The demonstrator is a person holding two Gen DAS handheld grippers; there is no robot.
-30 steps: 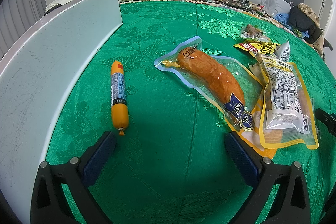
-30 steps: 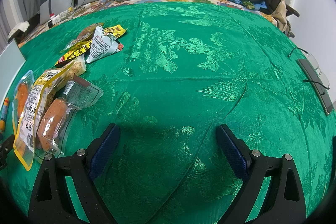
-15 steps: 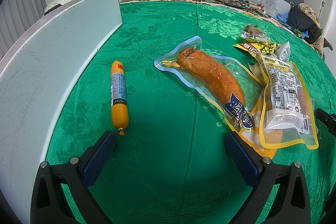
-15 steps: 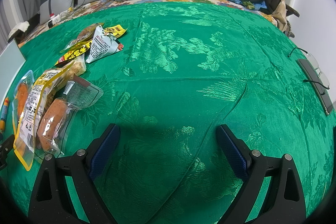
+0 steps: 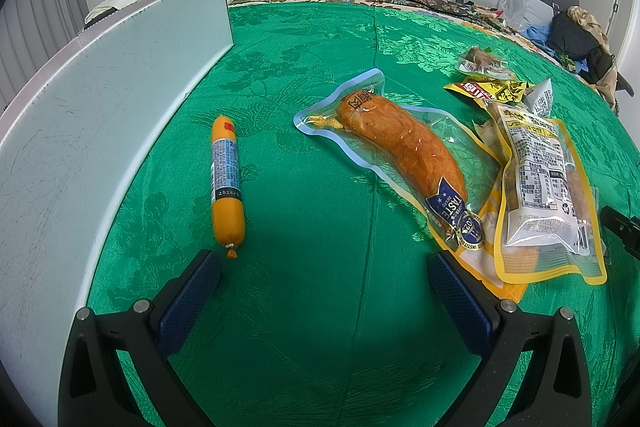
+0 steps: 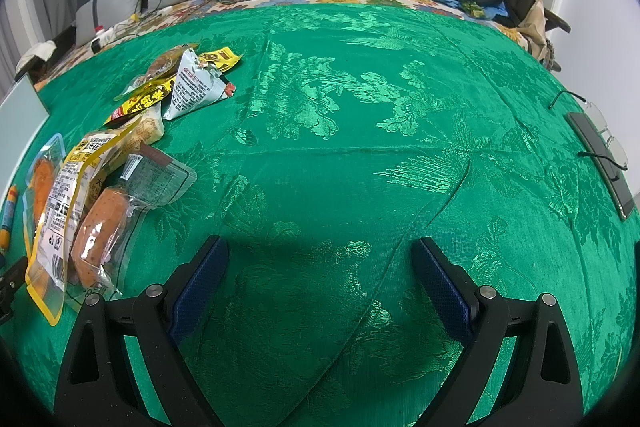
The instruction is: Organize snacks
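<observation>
One sausage stick just ahead of left gripper, jaws apart

The small print on the white label of the yellow-edged packet is too small to read. That packet lies over a second yellow pouch, hiding most of it. In the right wrist view the orange sausage stick is cut off at the left edge, as is the grey-white board. The black flat device under the glasses is too distorted to identify.
</observation>
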